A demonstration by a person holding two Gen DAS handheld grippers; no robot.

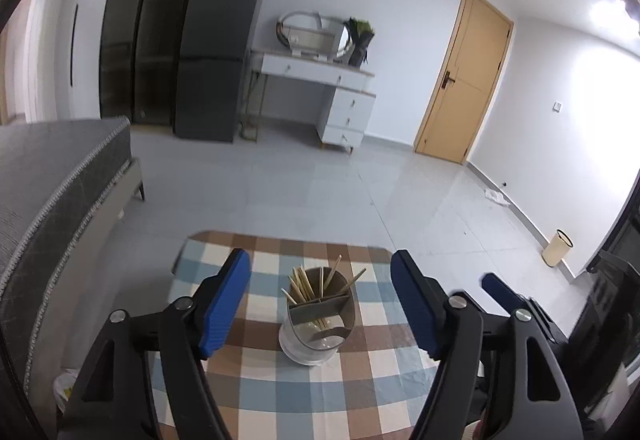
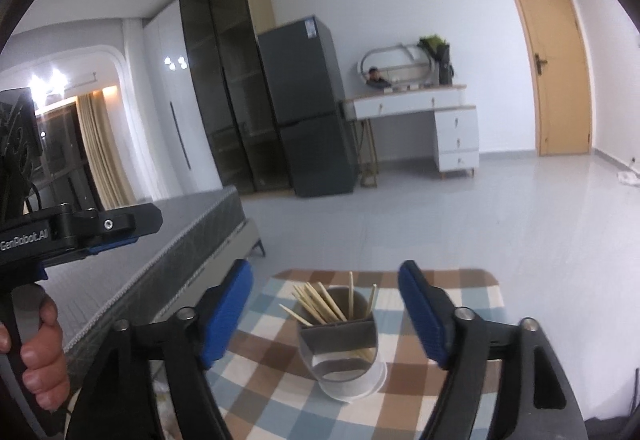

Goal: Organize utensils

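Observation:
A grey and white utensil holder [image 1: 318, 324] [image 2: 343, 348] with inner dividers stands on a checked tablecloth [image 1: 256, 392] [image 2: 432, 396]. Several wooden chopsticks [image 1: 306, 284] [image 2: 320, 304] lean in its far compartments; the near compartment looks bare. My left gripper [image 1: 320, 304] hangs above and short of the holder, jaws wide, nothing between its blue pads [image 1: 224, 304]. My right gripper [image 2: 326, 314] is likewise open and holds nothing, framing the holder from the other side. The left gripper also shows at the left edge of the right wrist view, held by a hand [image 2: 38, 352].
The small table's far edge [image 1: 288, 236] drops to a grey tiled floor. A grey bed [image 1: 52, 192] lies to the left. A dark fridge [image 1: 216, 52], a white dresser [image 1: 336, 96] and a wooden door [image 1: 464, 80] stand far off; a cream bin [image 1: 557, 247] sits by the right wall.

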